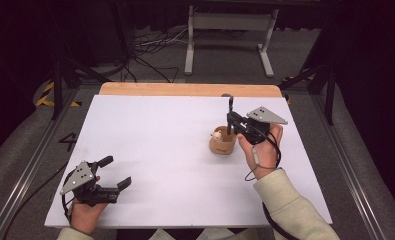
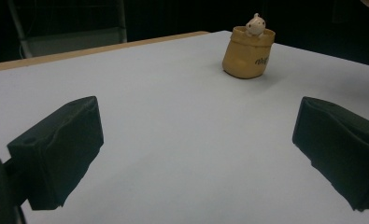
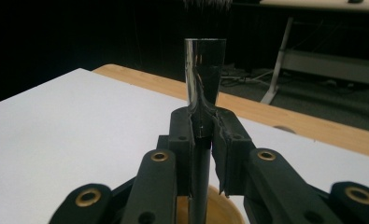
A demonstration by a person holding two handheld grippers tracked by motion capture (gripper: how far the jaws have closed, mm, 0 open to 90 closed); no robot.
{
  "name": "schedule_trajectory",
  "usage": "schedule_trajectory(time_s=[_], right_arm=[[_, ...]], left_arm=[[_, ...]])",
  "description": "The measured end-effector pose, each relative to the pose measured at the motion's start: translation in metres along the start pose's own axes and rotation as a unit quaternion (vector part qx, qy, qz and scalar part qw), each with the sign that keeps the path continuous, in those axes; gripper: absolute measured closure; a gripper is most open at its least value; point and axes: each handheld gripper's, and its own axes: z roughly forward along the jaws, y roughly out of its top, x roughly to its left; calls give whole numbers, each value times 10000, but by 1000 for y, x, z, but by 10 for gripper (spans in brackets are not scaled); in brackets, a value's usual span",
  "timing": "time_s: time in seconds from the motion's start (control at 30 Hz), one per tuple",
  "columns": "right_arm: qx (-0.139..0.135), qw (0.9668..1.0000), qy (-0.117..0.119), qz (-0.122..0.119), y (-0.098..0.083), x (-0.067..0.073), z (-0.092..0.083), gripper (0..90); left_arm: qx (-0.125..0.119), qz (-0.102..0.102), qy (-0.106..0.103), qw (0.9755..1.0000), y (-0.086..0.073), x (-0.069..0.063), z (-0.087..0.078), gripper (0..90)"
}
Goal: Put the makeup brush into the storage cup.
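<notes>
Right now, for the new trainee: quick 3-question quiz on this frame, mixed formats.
1. True or false: the left tongs are shut on something.
2. Multiple choice: the right tongs clamp (A) a spoon, (B) a black makeup brush, (C) nothing.
3. Short answer: what is directly below the brush held upright in the right tongs?

Key:
1. False. Their jaws stand wide apart over the white table, empty.
2. B. The handle stands upright between the jaws, bristles at the top.
3. The yellow sack-shaped cup, with a small pale figure at its rim.
</notes>
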Motion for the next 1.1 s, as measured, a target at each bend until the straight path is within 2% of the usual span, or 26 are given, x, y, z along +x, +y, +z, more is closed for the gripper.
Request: schedule_trajectory(time_s=[0.17, 0.4, 0.73, 1.1], right_arm=[[-105, 9996, 67, -237, -7, 0, 6, 789], [-140, 9997, 70, -163, -15, 0, 10, 789], [-18, 9999, 136, -20, -27, 0, 12, 788], [139, 9998, 134, -2, -38, -2, 8, 788]], left_arm=[[18, -14, 0, 10000, 0, 0, 0, 26], [6, -5, 3, 10000, 0, 0, 0, 26], [9, -27, -18, 10000, 0, 0, 1, 26], [3, 22, -19, 10000, 0, 0, 2, 26]])
